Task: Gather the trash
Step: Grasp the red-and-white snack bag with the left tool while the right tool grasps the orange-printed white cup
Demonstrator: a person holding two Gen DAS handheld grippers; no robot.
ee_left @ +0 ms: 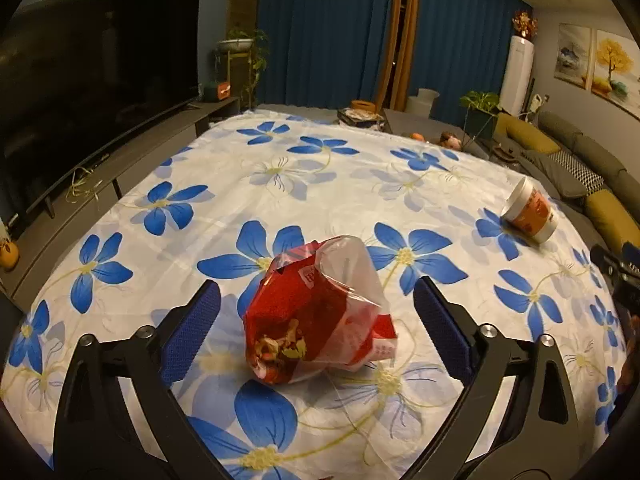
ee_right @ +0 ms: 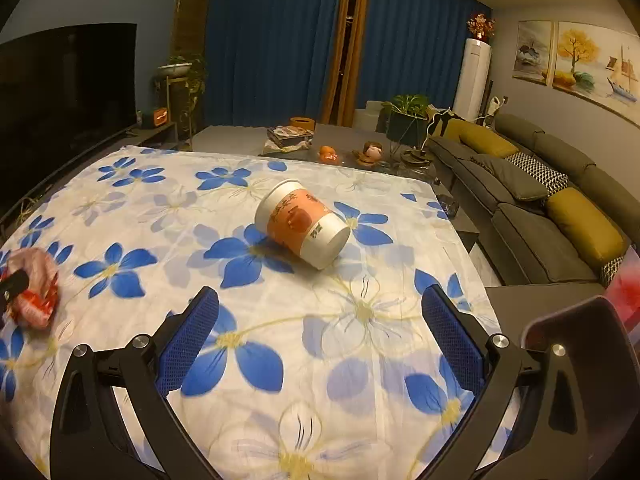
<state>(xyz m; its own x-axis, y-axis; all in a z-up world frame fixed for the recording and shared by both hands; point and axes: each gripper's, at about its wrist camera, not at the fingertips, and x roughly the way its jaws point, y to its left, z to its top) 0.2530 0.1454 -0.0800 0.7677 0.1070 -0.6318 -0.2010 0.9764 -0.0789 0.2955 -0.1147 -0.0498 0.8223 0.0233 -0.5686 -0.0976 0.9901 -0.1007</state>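
A crumpled red and clear snack bag (ee_left: 316, 312) lies on the flowered tablecloth (ee_left: 280, 184), between the blue pads of my left gripper (ee_left: 316, 300), which is open around it without touching. The bag also shows at the left edge of the right wrist view (ee_right: 34, 288). A white and orange paper cup (ee_right: 302, 222) lies on its side on the cloth, ahead of my right gripper (ee_right: 320, 304), which is open and empty. The cup shows at the right in the left wrist view (ee_left: 530, 210).
A dark bin rim (ee_right: 576, 328) with something red beyond it sits at the table's right edge. A grey sofa (ee_right: 532, 216) with yellow cushions runs along the right. A television (ee_left: 92, 76) stands on the left. A low table (ee_right: 320, 144) with small items lies beyond.
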